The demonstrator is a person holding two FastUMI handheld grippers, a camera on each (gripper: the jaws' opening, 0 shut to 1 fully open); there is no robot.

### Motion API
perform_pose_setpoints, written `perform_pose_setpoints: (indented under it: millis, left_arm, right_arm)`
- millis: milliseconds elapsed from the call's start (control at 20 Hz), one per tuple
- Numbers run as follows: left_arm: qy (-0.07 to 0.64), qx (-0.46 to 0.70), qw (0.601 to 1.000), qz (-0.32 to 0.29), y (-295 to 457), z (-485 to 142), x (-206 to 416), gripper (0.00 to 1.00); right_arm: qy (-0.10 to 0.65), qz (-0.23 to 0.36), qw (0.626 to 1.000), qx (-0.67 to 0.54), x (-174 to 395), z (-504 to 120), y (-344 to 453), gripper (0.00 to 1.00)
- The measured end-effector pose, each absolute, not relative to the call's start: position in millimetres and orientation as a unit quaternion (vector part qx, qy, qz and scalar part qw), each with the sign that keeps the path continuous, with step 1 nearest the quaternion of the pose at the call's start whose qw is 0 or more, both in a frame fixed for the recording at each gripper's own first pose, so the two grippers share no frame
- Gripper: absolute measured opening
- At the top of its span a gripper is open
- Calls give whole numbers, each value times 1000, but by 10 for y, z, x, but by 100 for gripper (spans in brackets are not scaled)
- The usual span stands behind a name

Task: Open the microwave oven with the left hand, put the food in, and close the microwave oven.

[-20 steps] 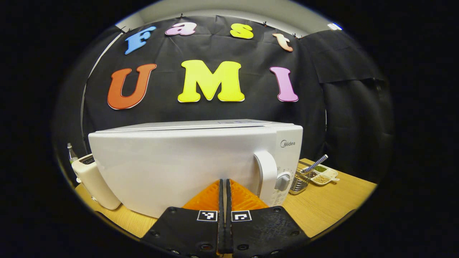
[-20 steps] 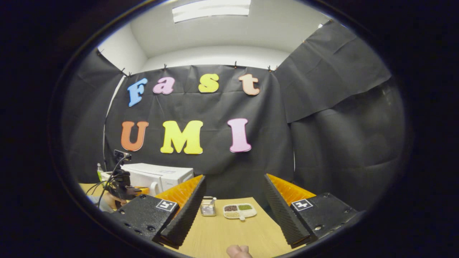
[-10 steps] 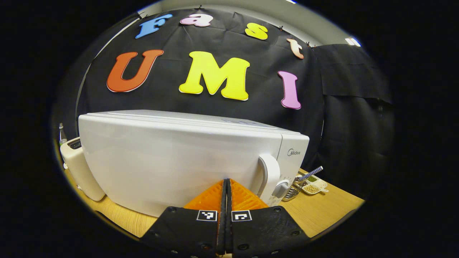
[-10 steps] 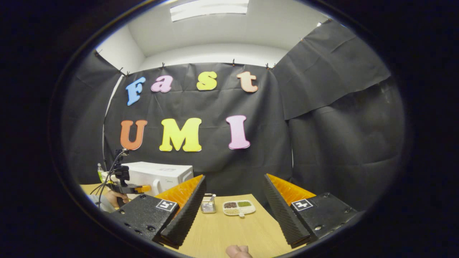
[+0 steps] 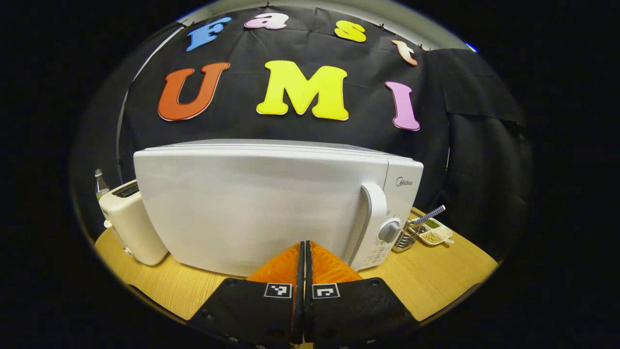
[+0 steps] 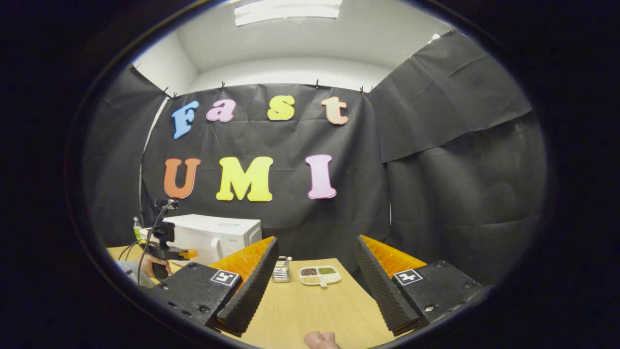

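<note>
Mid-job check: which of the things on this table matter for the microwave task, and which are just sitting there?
For the job:
microwave oven, door shut
its door handle
left tongs, shut, facing the door
right tongs, open, holding nothing

Just lying about:
toaster
bottle
wire basket
divided dish of grains

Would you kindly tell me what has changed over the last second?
The left gripper has shifted in front of the microwave, whose handle now sits further right in its view. Nothing was grasped or released. The door stays closed, left jaws shut, right gripper open over the table.
</note>
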State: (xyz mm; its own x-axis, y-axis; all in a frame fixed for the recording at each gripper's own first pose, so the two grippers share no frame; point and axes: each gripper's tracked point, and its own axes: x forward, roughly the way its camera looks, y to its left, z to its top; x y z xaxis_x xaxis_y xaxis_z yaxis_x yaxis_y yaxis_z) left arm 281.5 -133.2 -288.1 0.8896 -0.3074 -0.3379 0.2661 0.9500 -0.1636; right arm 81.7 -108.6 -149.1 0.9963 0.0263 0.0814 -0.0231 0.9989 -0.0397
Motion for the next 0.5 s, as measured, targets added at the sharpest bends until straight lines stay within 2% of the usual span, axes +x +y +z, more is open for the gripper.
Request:
perform_pose_setpoints:
  millis: [50, 100, 150, 200, 250, 300, 400, 450, 500]
  left_arm:
    - [174, -56, 973, -142, -1287, -2804, 2724, 3]
    - [166, -52, 975, -137, -1235, -2723, 2622, 36]
    - [157, -50, 977, -134, -1193, -2608, 2501, 70]
    - [148, -45, 981, -120, -1106, -2511, 2388, 84]
    - [146, -41, 983, -103, -1001, -2441, 2285, 93]
    - [142, -40, 985, -94, -938, -2356, 2154, 97]
    - [130, -39, 986, -96, -911, -2136, 1826, 96]
    - [121, -38, 988, -91, -855, -2036, 1681, 95]
    - [115, -38, 989, -89, -800, -1935, 1526, 95]
  right_arm:
    - [-42, 16, 999, -20, 776, -1475, -1057, 92]
    - [-47, 19, 998, -24, 761, -1450, -1028, 100]
    - [-46, 17, 998, -29, 741, -1451, -1027, 100]
    - [-45, 18, 998, -35, 731, -1472, -1018, 100]
    - [-45, 24, 998, -37, 679, -1451, -976, 92]
    - [-45, 29, 998, -37, 636, -1426, -943, 92]
    - [-48, 34, 998, -30, 542, -1375, -896, 92]
    - [-49, 37, 998, -27, 475, -1350, -877, 100]
    - [-51, 40, 998, -24, 386, -1325, -853, 100]
